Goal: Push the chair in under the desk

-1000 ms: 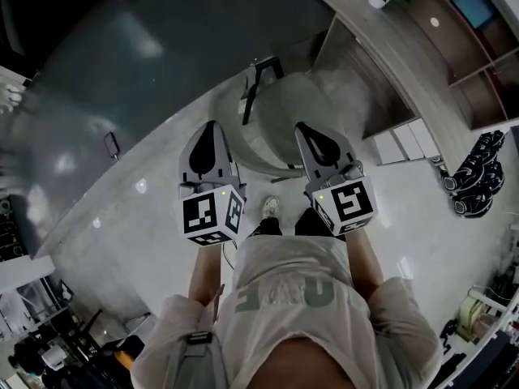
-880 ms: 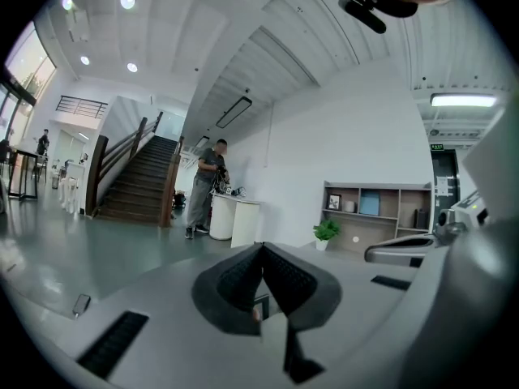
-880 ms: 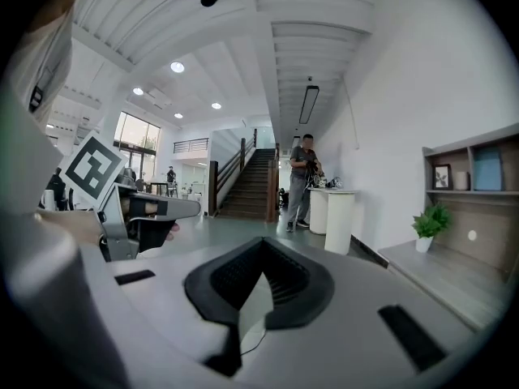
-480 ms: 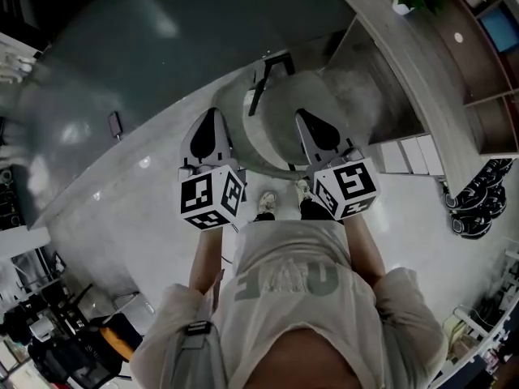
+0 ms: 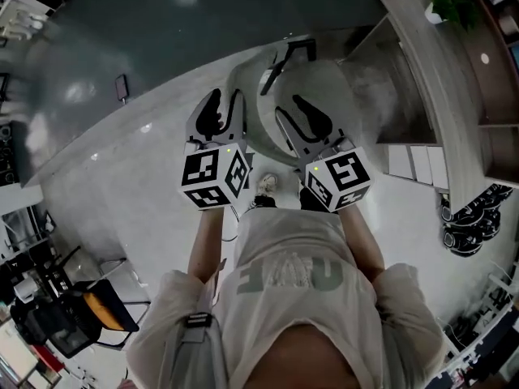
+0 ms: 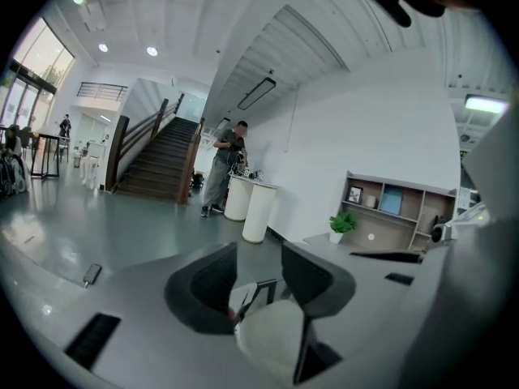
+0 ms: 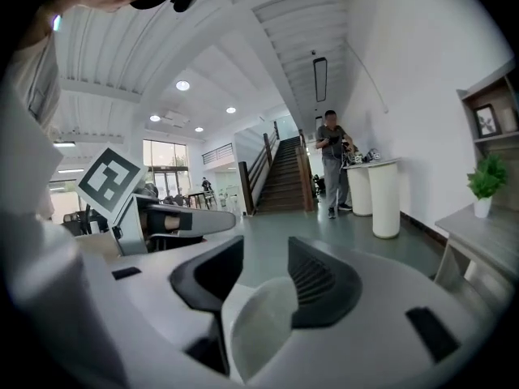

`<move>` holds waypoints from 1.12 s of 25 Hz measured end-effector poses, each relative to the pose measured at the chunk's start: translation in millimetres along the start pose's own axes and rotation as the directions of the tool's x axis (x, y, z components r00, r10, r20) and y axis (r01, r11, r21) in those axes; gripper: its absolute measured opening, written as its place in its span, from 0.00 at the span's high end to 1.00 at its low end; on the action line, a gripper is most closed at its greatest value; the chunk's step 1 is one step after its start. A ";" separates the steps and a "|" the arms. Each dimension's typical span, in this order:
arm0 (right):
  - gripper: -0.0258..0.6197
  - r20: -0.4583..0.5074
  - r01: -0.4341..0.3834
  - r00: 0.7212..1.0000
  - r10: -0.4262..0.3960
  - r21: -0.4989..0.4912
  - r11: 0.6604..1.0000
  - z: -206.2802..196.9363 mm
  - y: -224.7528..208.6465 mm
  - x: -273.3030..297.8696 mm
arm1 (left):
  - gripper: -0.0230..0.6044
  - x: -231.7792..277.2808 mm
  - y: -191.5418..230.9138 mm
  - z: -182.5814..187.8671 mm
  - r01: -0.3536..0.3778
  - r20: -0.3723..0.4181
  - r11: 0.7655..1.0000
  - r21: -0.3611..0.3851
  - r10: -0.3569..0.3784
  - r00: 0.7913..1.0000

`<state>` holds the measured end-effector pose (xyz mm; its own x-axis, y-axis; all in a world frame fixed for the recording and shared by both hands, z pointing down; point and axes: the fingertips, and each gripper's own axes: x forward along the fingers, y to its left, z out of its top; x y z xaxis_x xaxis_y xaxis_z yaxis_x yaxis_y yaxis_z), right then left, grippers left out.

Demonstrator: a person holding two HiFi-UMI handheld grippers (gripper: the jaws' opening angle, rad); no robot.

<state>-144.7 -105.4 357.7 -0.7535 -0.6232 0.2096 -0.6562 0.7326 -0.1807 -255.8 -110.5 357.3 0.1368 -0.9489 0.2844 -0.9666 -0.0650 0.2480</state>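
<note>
Both pairs of jaws had just been opening and stood moderately apart, gripping nothing. The left gripper (image 5: 223, 100) was at the near left edge of the chair (image 5: 332, 96), and the right gripper (image 5: 292, 110) was over its back. Seen along each gripper, the pale rim of the backrest showed low in the gap between the jaws, though I could not tell whether it touched the pads. The chair stood on the floor straight ahead of the person, just beside the open end of the grey tabletop (image 5: 426, 71) and not yet under it. This looked like the reaching step, getting a purchase on the backrest. Next, I judged, the jaws would need to close on that rim or brace against it evenly. They would then drive the chair toward the knee space, steering right to clear the side panel.
</note>
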 end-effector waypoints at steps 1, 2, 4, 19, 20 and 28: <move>0.68 -0.003 -0.020 1.000 0.020 0.008 1.000 -2.9 6.3 6.6 | 0.69 1.3 3.5 -4.2 0.004 -0.014 1.000 -0.014 -0.005 1.000; 0.64 -0.008 -0.039 0.999 0.039 0.018 0.999 -7.4 12.3 13.8 | 0.69 2.6 8.9 -8.9 0.002 -0.026 1.000 -0.029 -0.003 1.000; 0.63 -0.032 -0.074 0.997 0.075 0.040 0.996 -24.1 23.2 29.1 | 0.68 4.9 23.3 -21.1 -0.018 -0.058 0.998 -0.054 0.015 0.998; 0.60 -0.439 -0.131 0.886 0.147 0.067 0.989 -221.6 57.7 89.0 | 0.63 46.9 78.5 -156.0 -0.026 -0.316 0.970 -0.243 -0.054 0.947; 0.60 -0.453 -0.130 0.879 0.146 0.066 0.989 -230.4 56.7 90.1 | 0.62 50.2 79.5 -162.1 -0.026 -0.325 0.968 -0.249 -0.058 0.944; 0.60 -0.543 -0.135 0.824 0.164 0.093 0.986 -279.2 58.6 100.9 | 0.60 69.5 81.3 -202.3 -0.042 -0.414 0.946 -0.321 -0.100 0.905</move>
<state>-247.7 -48.9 636.5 -0.7060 -0.2444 0.6647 -0.5493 0.7814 -0.2961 -281.0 -119.3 584.7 0.3102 -0.7242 0.6158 -0.8505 0.0780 0.5201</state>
